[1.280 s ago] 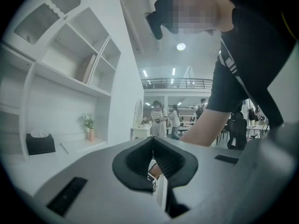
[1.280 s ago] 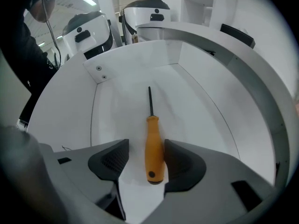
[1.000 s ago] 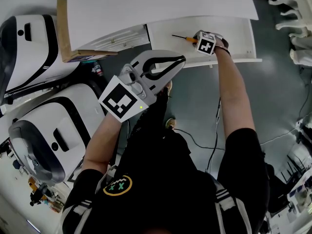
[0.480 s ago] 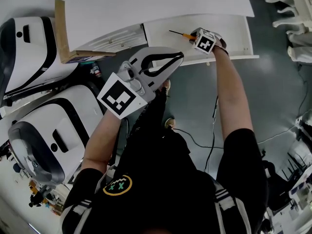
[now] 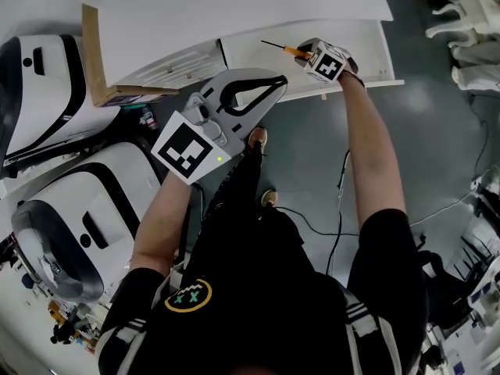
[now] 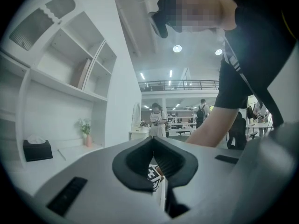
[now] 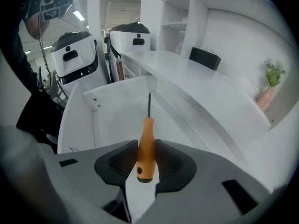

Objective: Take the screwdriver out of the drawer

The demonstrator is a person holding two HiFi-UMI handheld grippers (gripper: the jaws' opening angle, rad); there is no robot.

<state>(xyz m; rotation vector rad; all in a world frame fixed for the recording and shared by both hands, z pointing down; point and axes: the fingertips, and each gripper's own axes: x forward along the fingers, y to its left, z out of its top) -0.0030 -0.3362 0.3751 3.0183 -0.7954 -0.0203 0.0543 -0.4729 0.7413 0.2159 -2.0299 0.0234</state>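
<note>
An orange-handled screwdriver [image 7: 146,136] with a thin dark shaft [image 7: 149,105] is pinched by its handle in my right gripper [image 7: 145,147]. It hangs above the floor of the open white drawer [image 7: 107,120], shaft pointing away from me. In the head view the screwdriver [image 5: 294,51] sticks out leftward from the right gripper [image 5: 308,53], over the drawer [image 5: 367,41]. My left gripper [image 5: 280,80] hovers in front of the drawer at its left end, jaws shut with nothing between them. In the left gripper view its fingertips [image 6: 153,143] meet.
A white desktop [image 5: 234,6] overhangs the drawer. Two white, black-trimmed machines [image 5: 47,69] stand at the left beside a wooden board [image 5: 95,53]. A cable [image 5: 337,201] trails on the grey floor. A black box [image 7: 204,58] and a potted plant [image 7: 270,85] stand on the desk.
My right gripper has risen with the screwdriver, which has come up off the drawer floor. The left gripper has stayed about where it was.
</note>
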